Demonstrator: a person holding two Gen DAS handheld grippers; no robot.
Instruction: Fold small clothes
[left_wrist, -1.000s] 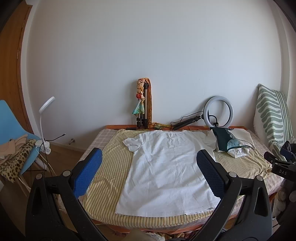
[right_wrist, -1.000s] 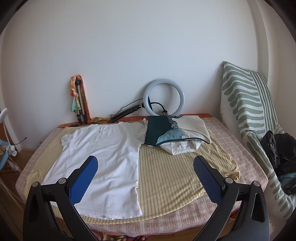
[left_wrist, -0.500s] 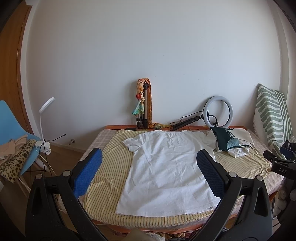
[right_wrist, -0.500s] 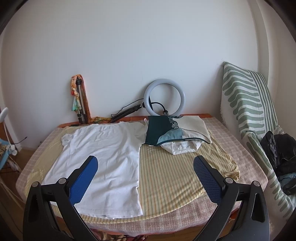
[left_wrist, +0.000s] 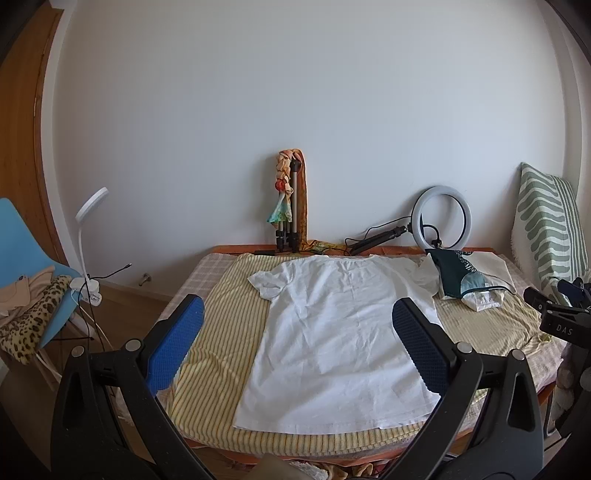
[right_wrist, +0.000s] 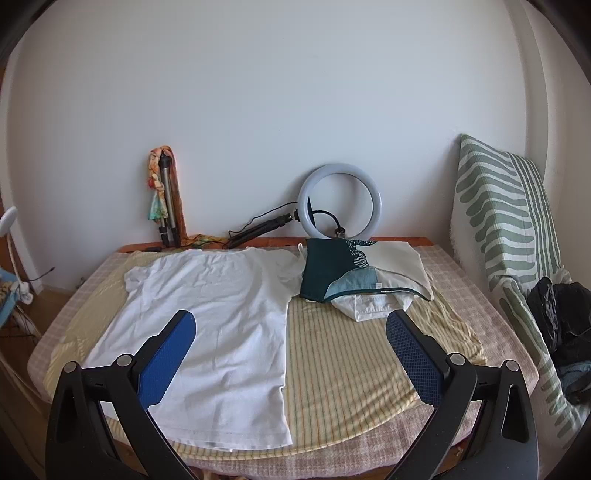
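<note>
The left gripper fills the bottom of its frame with its jaws spread wide and nothing between them; its blue pads hang over the near edge of the bed, clear of the cloth. The right gripper sits low in its own frame, likewise wide apart and empty.

Between and beyond the left fingers, in the centre of the frame, a white T-shirt lies flat and unfolded on a yellow striped sheet, collar toward the wall and hem toward the camera. In the right view the same T-shirt lies left of centre, its hem at lower left behind the left finger, and the striped sheet shows bare in the middle.

At the shirt's far right shoulder, right of centre in both views, rests a small pile of clothes with a dark teal piece on top and white fabric under it.

Against the wall stand a ring light and a folded tripod with a colourful scarf draped on it. A green-striped cushion leans at the right edge, and a blue chair stands at the left edge of the left view.
</note>
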